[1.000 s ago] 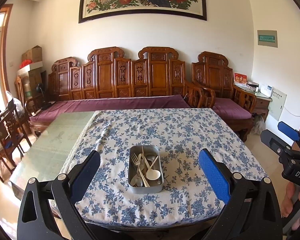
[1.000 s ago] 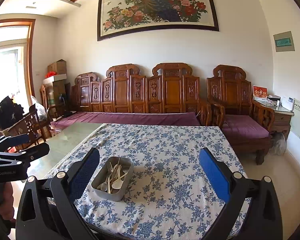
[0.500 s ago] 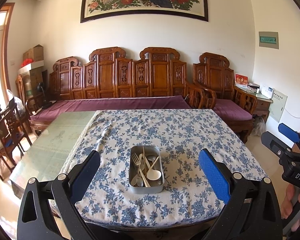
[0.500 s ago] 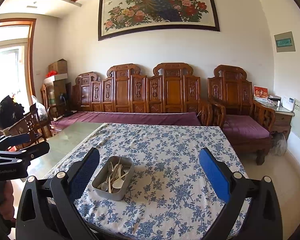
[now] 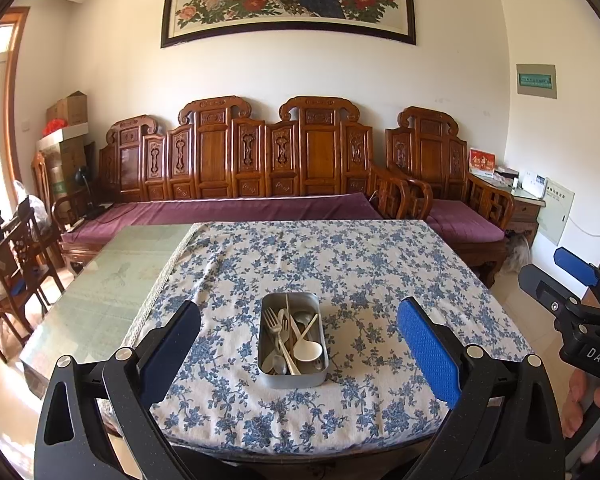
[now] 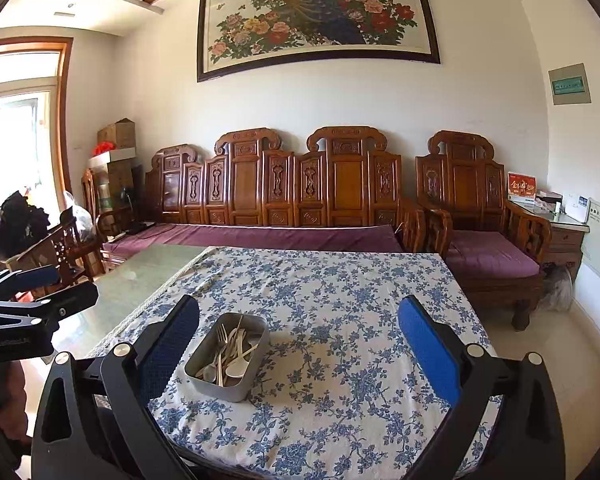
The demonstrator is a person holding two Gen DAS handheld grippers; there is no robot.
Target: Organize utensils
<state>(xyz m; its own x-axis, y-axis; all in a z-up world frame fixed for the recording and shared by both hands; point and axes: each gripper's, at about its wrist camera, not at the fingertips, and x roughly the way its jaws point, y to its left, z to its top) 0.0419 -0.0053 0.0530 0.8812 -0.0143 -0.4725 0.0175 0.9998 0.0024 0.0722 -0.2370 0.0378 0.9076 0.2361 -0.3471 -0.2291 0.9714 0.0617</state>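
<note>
The metal tray (image 5: 293, 342) with utensils (image 5: 294, 334) lies on the floral cloth (image 5: 360, 276) near the front edge of the desk (image 5: 100, 292). The left gripper (image 5: 298, 344) is wide open and empty, the tray straight ahead between its fingers. The right gripper (image 6: 298, 346) is also wide open, holding nothing; the tray lies near its left finger (image 6: 172, 344).

both fisheye views sit low at the near edge of the table (image 5: 380, 264), facing across it toward the sofa (image 5: 236, 208) and the painting (image 6: 316, 16). the left wrist view looks squarely onto the tin (image 5: 293, 340), close by; the right wrist view stands further right, so the tin (image 6: 228, 354) falls left of centre. each view catches the other gripper at its edge.
</note>
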